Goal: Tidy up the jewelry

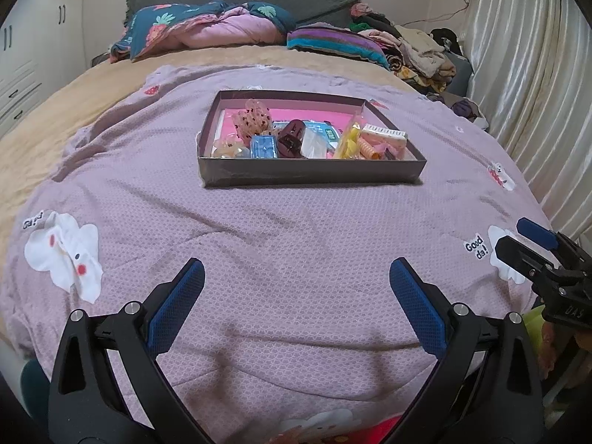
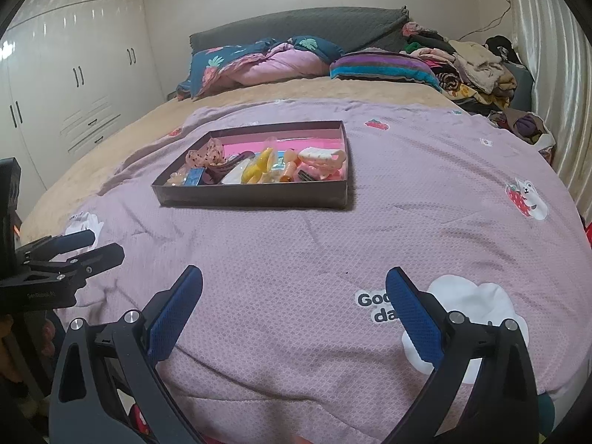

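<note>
Both the left gripper [image 1: 296,270] and right gripper [image 2: 294,277] hover wide open and empty, well short of the shallow box [image 1: 310,174] on the quilt [image 1: 259,229], whose small, light, probably slippery hair clips [image 1: 292,140] need pinching across their stiff bodies.

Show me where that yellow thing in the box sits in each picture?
Left wrist view: yellow item lies right of centre in the box, beside the orange coil.
Right wrist view: yellow item lies mid-box, near the front wall.
Shared landmark: the striped pillow behind.
</note>
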A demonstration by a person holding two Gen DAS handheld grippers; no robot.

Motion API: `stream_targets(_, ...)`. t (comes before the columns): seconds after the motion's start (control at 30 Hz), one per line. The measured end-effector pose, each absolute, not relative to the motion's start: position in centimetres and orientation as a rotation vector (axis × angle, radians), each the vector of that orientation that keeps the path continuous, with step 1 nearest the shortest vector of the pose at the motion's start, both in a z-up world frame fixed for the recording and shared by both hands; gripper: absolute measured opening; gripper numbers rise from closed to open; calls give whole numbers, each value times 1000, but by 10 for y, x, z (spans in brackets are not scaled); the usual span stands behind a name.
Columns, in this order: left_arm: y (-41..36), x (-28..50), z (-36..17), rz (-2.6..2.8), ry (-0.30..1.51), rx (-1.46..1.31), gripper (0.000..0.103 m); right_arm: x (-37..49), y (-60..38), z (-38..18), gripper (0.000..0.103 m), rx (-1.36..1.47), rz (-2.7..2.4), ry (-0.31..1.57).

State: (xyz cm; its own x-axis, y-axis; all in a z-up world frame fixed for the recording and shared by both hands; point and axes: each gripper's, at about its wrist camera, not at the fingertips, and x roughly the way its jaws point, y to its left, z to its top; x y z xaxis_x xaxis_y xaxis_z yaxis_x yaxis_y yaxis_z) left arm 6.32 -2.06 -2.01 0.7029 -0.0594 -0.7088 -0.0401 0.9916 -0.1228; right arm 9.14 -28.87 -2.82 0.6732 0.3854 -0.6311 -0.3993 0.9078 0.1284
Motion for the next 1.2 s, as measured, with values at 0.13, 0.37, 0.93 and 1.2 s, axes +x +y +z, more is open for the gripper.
stream_targets(0.13, -20, 63, -19, -6, 791, -127, 94, 91, -289, -28, 99, -22, 441, 705)
stream_targets(0.37, -19, 62, -18, -4, 791, -127, 94, 92, -289, -29, 99, -22, 437, 709)
stream_targets(0.93, -17, 62, -19, 7, 793, -133, 94, 91, -290, -29, 99, -28, 436, 705)
stream_targets(1.2, -17, 62, -19, 9, 794, -133, 94, 91, -290, -29, 99, -29, 435, 703)
